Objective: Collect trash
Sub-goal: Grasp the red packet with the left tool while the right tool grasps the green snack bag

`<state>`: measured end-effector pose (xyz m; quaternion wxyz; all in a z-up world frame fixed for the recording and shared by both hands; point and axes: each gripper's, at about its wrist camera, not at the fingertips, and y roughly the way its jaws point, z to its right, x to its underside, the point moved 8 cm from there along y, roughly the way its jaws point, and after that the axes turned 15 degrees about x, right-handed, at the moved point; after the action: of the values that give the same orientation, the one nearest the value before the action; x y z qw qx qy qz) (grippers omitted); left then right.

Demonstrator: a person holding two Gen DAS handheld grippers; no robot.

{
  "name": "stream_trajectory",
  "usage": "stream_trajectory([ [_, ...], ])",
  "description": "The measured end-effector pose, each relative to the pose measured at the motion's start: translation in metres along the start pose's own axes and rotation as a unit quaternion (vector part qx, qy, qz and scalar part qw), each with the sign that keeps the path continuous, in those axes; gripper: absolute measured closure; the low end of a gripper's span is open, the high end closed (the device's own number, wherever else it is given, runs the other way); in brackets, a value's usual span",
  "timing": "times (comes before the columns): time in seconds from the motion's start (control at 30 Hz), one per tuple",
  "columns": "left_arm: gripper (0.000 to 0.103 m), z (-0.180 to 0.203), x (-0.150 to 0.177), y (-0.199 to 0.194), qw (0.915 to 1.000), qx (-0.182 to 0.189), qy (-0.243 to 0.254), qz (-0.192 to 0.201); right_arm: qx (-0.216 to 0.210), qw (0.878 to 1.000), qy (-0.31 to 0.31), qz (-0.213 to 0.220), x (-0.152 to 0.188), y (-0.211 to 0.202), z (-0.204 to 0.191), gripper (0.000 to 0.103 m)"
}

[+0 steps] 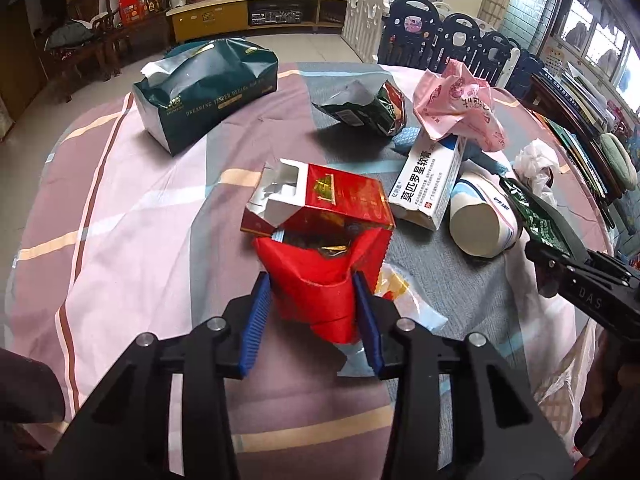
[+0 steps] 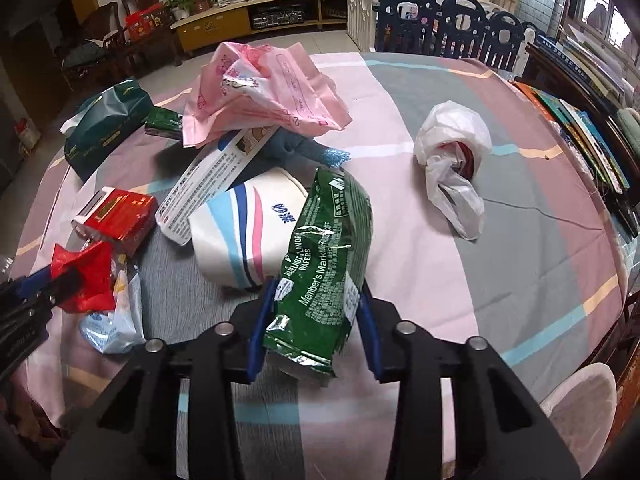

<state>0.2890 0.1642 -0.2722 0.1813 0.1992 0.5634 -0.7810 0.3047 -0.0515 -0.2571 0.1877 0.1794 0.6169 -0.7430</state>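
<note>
On the striped tablecloth (image 1: 140, 220) a crumpled red wrapper (image 1: 320, 280) sits between the blue pads of my left gripper (image 1: 311, 292), which press on both of its sides. The right wrist view shows the same grip from the side, at the left edge (image 2: 52, 280). My right gripper (image 2: 318, 304) is shut on a green wafer wrapper (image 2: 332, 240) that stands up from its pads. In the left wrist view that wrapper (image 1: 536, 216) shows at the right edge, clamped in the black fingers.
Just beyond the red wrapper lies an opened red cigarette box (image 1: 332, 196). Near it are a white medicine box (image 1: 432, 176), a tipped paper cup (image 2: 248, 232), a pink bag (image 2: 264, 84), a dark green tissue pack (image 1: 208, 88), a white plastic bag (image 2: 452, 148) and a pale wrapper (image 2: 116, 320).
</note>
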Motion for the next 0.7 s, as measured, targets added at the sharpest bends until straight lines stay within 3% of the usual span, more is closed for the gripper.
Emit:
stream_trajectory([
  [0.13,0.064,0.004,-0.002,-0.006,1.0000,-0.002,0.006,0.004,-0.012,1.000,-0.002,0.001,0.009,-0.013,0.004,0.067],
  [0.37,0.064,-0.003,-0.012,-0.018,0.9996,-0.012,-0.009,0.025,-0.070,0.997,0.008,-0.023,0.020,-0.028,0.012,0.065],
  [0.53,0.064,-0.013,-0.017,-0.034,0.9981,-0.012,-0.039,0.047,-0.087,0.995,0.028,-0.041,0.026,-0.029,0.019,0.033],
  [0.7,0.064,-0.030,-0.013,-0.038,0.9951,-0.015,-0.082,0.055,-0.061,0.996,0.041,-0.054,0.025,-0.018,0.029,0.033],
])
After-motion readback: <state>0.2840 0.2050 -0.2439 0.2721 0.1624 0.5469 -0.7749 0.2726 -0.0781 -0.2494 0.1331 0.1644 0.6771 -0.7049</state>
